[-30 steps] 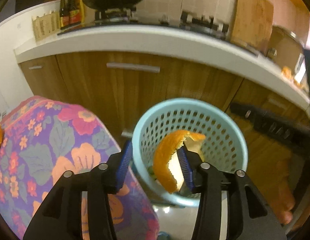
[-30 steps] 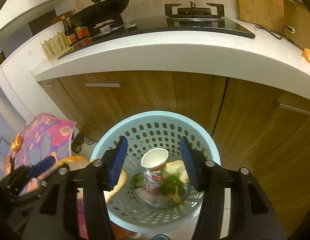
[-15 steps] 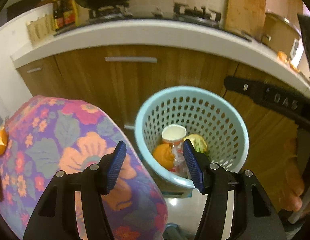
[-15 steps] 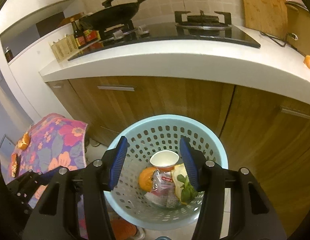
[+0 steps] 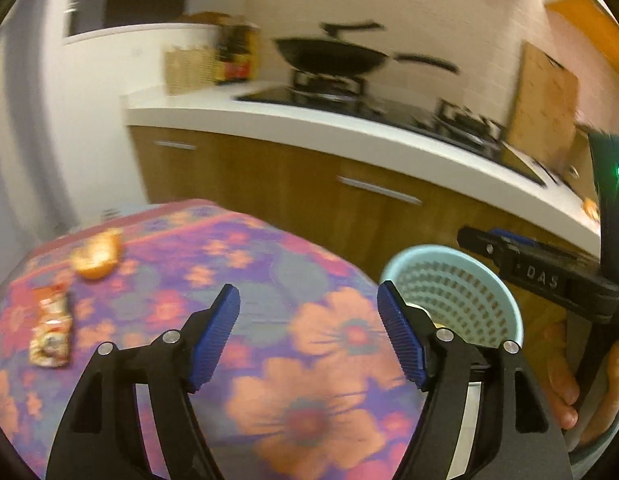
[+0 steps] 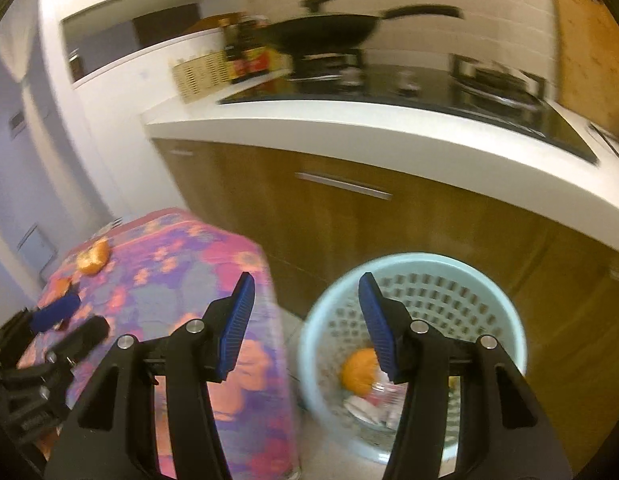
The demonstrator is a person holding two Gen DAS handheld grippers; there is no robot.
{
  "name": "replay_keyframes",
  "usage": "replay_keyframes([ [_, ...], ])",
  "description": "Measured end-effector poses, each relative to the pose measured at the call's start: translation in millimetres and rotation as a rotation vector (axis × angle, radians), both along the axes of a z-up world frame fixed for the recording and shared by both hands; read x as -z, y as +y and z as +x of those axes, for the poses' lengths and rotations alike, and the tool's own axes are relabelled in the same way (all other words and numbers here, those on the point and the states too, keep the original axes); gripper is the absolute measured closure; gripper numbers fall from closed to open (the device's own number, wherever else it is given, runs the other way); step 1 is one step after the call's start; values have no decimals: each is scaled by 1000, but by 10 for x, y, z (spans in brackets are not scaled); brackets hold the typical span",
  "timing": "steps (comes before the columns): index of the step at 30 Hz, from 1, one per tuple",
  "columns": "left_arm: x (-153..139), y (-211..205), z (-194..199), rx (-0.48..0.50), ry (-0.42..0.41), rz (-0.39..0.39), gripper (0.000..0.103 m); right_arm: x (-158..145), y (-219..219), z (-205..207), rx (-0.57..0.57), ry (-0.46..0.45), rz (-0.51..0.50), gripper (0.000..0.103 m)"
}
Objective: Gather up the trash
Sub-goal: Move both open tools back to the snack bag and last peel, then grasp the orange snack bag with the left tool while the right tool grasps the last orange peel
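My left tongs [image 5: 308, 330] are empty and spreading wider above the flowered surface [image 5: 269, 280], where an orange peel [image 5: 95, 258] and a snack wrapper [image 5: 49, 330] lie near its far left edge. My right tongs [image 6: 305, 316] stand half-spread, empty, over the blue basket [image 6: 489, 280] holding peel and trash.

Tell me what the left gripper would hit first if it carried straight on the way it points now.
Most likely the flowered tablecloth: the left gripper, jaws opening and empty, aims at bare cloth, right of the orange peel and snack wrapper. Depth is blurred, so this is a judgement.
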State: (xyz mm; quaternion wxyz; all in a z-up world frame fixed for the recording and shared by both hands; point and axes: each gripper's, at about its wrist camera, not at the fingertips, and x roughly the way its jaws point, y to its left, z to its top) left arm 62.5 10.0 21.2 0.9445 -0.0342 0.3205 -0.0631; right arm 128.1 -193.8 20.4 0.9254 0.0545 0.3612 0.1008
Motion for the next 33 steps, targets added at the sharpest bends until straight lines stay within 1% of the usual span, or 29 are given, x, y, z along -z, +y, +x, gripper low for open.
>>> replay_keyframes([
  [2, -61, 276, -76, -47, -19, -10, 31, -54, 269, 6, -57, -9, -9, 53],
  [5, -117, 760, -194, -148, -39, -14, 28, -122, 648, 11, -130, -23, -18, 53],
  [9, -78, 1300, -264, -254, -32, -36, 26, -186, 1200, 61, -236, -25, 3, 53],
  [12, -13, 1677, -305, -326, -26, -38, 24, -188, 1583, 99, -306, -30, 6, 52],
  [14, 46, 1895, -299, -354, -17, -36, 23, -183, 1864, 127, -358, -39, 3, 53],
  [16, 141, 2115, -260, -385, 3, -54, 22, -164, 2133, 181, -401, -51, 9, 53],
  [19, 310, 2411, -178, -435, 25, -100, 22, -91, 2414, 311, -437, -47, 31, 53],
  [21, 430, 2551, -122, -468, 30, -131, 23, 18, 2611, 442, -431, -34, 36, 53],
  [23, 546, 2635, -82, -515, 19, -150, 23, 134, 2747, 558, -427, -17, 35, 53],
  [25, 664, 2655, -52, -527, 18, -166, 23, 254, 2873, 668, -426, 11, 44, 53],
  [26, 722, 2650, -25, -529, 37, -169, 24, 313, 2943, 734, -426, 25, 49, 52],
  [27, 769, 2640, 33, -525, 86, -157, 29, 347, 3004, 795, -425, 28, 50, 53],
  [28, 779, 2625, 53, -514, 98, -148, 30, 386, 3082, 858, -420, 27, 47, 53],
  [30, 776, 2592, 51, -501, 99, -137, 30, 451, 3191, 943, -409, 31, 55, 53],
  [31, 798, 2587, 60, -494, 117, -138, 30, 485, 3237, 982, -405, 40, 59, 53],
  [33, 888, 2623, 118, -493, 191, -159, 31, 573, 3347, 1074, -404, 69, 60, 53],
])
